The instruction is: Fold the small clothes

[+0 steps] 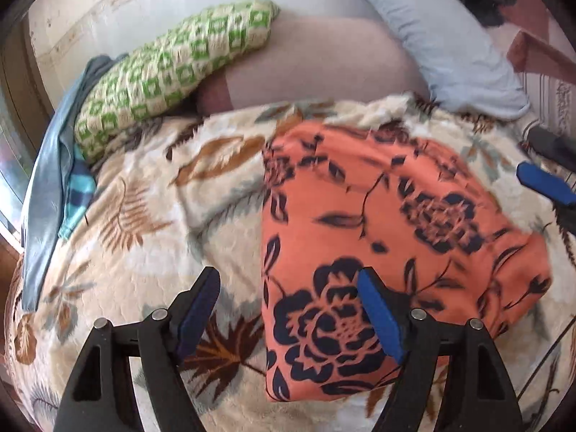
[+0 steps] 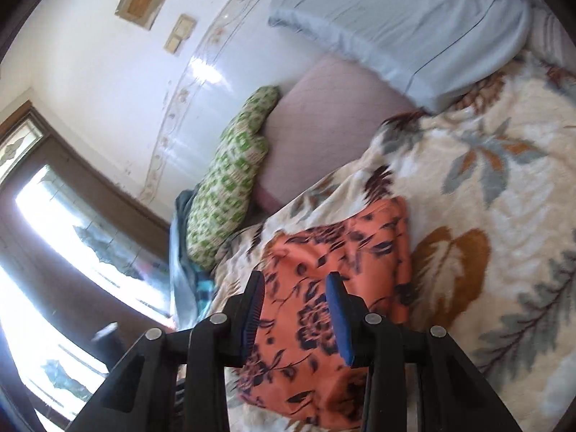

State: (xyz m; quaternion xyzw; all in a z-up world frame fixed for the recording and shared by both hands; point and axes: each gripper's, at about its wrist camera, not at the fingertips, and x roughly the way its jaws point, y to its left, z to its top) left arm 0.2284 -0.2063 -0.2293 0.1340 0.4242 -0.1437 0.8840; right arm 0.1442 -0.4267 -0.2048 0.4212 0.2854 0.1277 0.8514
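An orange garment with dark navy flowers (image 1: 388,237) lies folded in a rough rectangle on a cream blanket with a leaf print (image 1: 144,223). My left gripper (image 1: 288,277) hovers over its near left corner, jaws wide open, with the garment's left edge below the gap and neither pad pressing on the cloth. One blue pad (image 1: 543,183) of my right gripper shows at the right edge of the left wrist view. In the right wrist view, my right gripper (image 2: 295,280) stands partly open above the same garment (image 2: 338,252), nothing pinched between its pads.
A green-checked pillow (image 1: 172,68) and a pale blue pillow (image 1: 442,43) lie at the head of the bed on a pink sheet (image 1: 324,57). Blue-grey cloth (image 1: 50,180) hangs along the left side. A bright window (image 2: 64,237) and a white wall (image 2: 90,54) bound that side.
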